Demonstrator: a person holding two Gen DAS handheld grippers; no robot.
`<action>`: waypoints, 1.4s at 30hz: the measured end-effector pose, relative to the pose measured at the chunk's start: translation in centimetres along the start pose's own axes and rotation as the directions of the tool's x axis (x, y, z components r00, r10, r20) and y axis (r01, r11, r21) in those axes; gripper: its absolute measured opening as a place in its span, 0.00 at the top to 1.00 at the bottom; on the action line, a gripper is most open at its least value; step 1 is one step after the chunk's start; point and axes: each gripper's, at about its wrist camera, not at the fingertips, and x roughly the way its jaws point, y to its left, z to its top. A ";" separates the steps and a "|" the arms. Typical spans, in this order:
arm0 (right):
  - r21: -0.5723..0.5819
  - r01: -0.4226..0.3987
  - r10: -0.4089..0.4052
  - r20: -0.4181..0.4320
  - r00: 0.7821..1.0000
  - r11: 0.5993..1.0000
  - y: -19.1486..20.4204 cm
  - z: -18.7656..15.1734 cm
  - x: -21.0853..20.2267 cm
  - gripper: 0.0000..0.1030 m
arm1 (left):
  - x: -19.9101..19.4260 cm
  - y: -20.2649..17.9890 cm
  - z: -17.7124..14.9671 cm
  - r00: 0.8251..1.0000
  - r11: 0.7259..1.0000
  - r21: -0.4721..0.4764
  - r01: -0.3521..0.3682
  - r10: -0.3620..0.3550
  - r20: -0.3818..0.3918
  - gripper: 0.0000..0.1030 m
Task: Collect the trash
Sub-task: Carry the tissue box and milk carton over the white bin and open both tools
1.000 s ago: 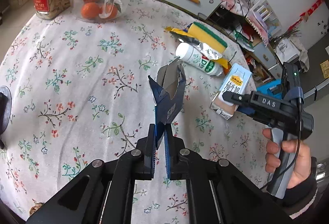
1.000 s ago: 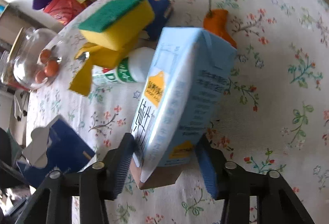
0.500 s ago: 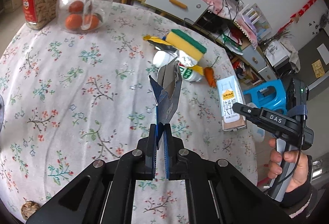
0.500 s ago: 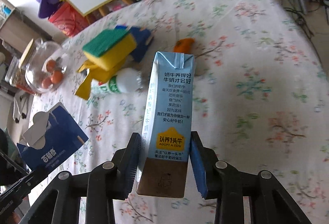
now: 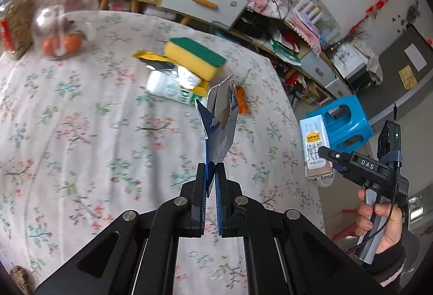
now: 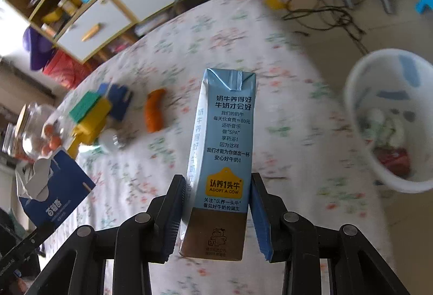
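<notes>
milk carton [image 6: 222, 159] upright between right tool [image 6: 217, 216] fingers, above floral table [image 6: 151, 159]

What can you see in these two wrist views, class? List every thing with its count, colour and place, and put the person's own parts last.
milk carton: 1, pale blue, in right tongs
flattened box: 1, dark blue, in left tongs
sponge: 1, yellow and green, far table
bottle: 1, white, lying beside sponge
carrot toy: 1, orange, mid table
glass jar: 1, clear, far left
bin: 1, white, on floor, right
stool: 1, blue, beyond table
left tongs: black, shut
right tongs: black, shut
hand: 1, holding right handle
</notes>
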 end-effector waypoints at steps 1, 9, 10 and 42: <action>0.016 0.006 -0.006 0.009 1.000 1.000 -1.0 0.2 -0.5 0.60 | 0.3 -0.4 -0.1 1.000 1.000 0.006 0.002 -0.002 -0.003 0.95; 0.148 0.032 -0.042 0.061 0.997 0.988 -8.9 1.1 -4.0 0.60 | 3.2 -5.5 -0.5 0.998 0.997 0.074 0.038 -0.034 -0.046 0.95; 0.175 0.036 -0.049 0.068 0.997 0.984 -10.3 1.3 -4.5 0.60 | 3.6 -6.3 -0.6 0.998 0.996 0.084 0.043 -0.039 -0.051 0.95; 0.324 0.218 -0.275 0.142 0.951 0.921 -23.6 -1.2 -13.1 0.37 | 18.1 -26.0 -2.8 0.967 0.917 0.373 0.139 -0.045 -0.249 0.94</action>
